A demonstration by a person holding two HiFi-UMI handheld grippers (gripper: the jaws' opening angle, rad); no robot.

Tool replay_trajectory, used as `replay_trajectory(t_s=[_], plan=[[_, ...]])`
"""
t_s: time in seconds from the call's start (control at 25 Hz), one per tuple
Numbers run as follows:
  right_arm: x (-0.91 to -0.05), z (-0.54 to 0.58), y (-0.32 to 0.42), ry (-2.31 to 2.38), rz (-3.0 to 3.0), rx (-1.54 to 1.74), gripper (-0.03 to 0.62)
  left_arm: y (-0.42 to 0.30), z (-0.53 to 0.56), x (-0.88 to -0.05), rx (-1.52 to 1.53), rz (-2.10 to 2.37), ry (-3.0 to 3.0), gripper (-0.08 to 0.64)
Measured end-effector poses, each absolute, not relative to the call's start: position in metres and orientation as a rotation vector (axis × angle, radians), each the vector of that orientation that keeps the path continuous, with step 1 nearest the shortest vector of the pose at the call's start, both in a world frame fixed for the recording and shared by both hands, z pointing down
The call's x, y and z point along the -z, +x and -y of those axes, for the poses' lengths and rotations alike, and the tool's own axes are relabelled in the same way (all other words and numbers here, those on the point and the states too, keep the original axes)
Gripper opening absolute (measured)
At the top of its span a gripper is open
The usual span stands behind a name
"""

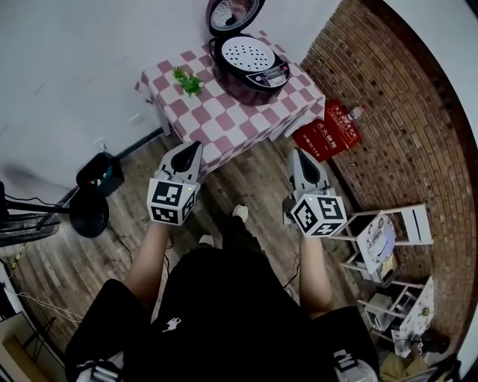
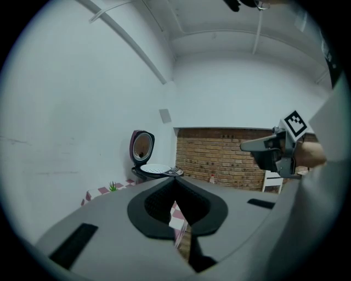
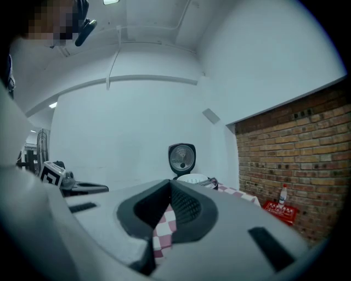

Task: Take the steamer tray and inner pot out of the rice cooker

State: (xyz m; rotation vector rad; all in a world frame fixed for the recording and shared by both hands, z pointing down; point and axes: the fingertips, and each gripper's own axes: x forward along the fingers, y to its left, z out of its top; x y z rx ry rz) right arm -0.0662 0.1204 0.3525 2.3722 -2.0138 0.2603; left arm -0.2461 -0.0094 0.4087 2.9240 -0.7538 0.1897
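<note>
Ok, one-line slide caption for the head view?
Both shut, left gripper and right gripper hang short of the checkered table with its open rice cooker, steamer tray inside.

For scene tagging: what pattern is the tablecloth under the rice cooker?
Red-and-white checks on the tablecloth, clearest in the head view.

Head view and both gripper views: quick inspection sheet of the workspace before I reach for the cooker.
Surface: table under a checked cloth.
Job's things: rice cooker with lid up; white perforated steamer tray seated inside; inner pot not visible.
Clutter: small green plant on the table beside the cooker.
Grippers: left gripper and right gripper both shut, empty, short of the table.
Cables: black cables on the floor at left.
Surroundings: brick wall, red box, fan, white racks.
</note>
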Motion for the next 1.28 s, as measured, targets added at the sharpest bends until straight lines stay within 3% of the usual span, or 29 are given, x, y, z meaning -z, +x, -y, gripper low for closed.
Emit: replay_trajectory(t_s=[0.48, 1.28], plan=[[-0.365, -0.087, -0.018, 2.365, 2.040, -0.277, 0.002, -0.197, 0.040, -0.415, -0.222, 0.785, 2.930, 0.002], [-0.389, 0.019, 0.136, 2.189, 2.187, -0.366, 0.002, -0.060, 0.135, -0.419, -0.290, 0.996, 2.808, 0.002]])
